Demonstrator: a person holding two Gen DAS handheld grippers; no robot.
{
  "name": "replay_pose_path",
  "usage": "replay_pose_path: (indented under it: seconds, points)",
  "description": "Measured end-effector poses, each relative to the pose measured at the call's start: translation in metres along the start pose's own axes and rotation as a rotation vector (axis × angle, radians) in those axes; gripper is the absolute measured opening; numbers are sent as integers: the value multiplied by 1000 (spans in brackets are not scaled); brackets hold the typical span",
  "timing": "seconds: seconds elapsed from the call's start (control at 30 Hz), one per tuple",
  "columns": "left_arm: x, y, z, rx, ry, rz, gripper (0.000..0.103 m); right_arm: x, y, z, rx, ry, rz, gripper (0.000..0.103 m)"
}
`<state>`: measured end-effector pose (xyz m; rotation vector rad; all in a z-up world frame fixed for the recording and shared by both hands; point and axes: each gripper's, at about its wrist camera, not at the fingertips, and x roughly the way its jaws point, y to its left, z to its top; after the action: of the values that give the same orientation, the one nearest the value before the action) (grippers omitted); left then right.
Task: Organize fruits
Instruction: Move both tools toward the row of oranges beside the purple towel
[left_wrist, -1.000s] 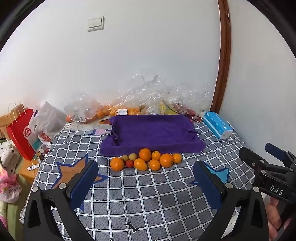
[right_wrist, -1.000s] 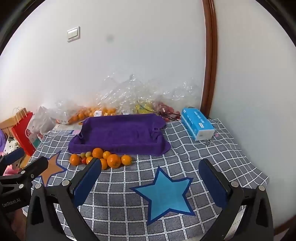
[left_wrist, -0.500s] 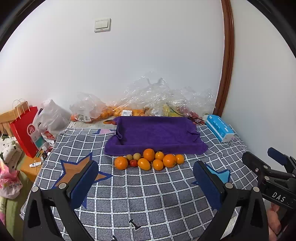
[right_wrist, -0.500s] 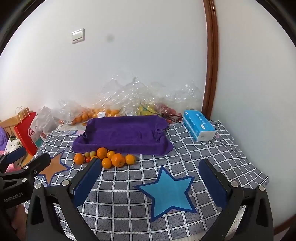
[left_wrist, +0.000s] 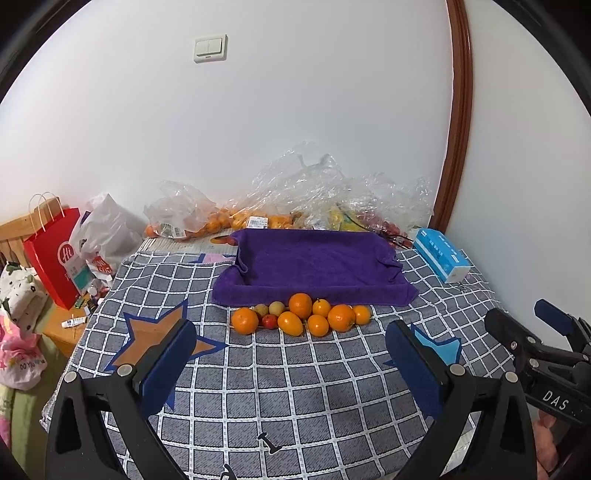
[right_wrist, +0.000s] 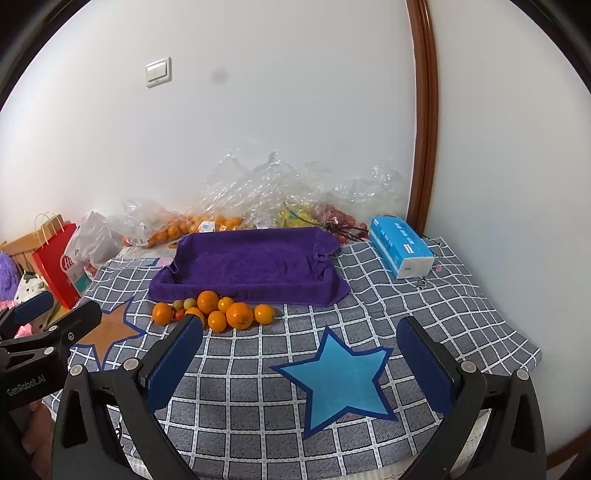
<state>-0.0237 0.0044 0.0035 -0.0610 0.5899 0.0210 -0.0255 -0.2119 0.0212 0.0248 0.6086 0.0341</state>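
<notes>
Both grippers are hovering over the near edge of the counter, which is wearing a grey checked cloth (left_wrist: 295, 369) with star patches. The left gripper (left_wrist: 291, 354) is holding its blue-padded fingers (left_wrist: 168, 363) spread wide with nothing between them, and the right gripper (right_wrist: 301, 350) is doing the same, its fingers (right_wrist: 424, 363) gaping above a blue star (right_wrist: 340, 373).

The fruits (left_wrist: 301, 314) are sitting in a tight cluster on the cloth, touching the front edge of the purple towel-lined tray (left_wrist: 314, 262). Most are oranges of different sizes; one bigger orange (left_wrist: 245, 320) is lying at the left end, a small red fruit (left_wrist: 270, 321) is nestling beside it, and two pale greenish ones (left_wrist: 269, 308) are tucked behind, against the towel. The tray itself is holding nothing I can make out.

Behind the tray, crumpled clear plastic bags (left_wrist: 295, 199) are piling against the wall, with more oranges and something yellow showing through. A blue tissue box (right_wrist: 400, 247) is resting right of the tray, well apart from the fruits. Off the left side a red paper bag (left_wrist: 51, 254) is standing upright.
</notes>
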Motion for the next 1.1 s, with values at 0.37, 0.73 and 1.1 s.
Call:
replay_pose_path:
  seconds: [0.37,0.73,1.1]
  points:
    - [2,4,-2,-9,4,10,103,-1,0,0,2,-7,1,103]
    - [1,14,2,-36,0,20,103,-3,10,0,-19,-12,14,103]
    - [4,19,1,-38,5,34,103,0,15,1,-23,-12,24,103]
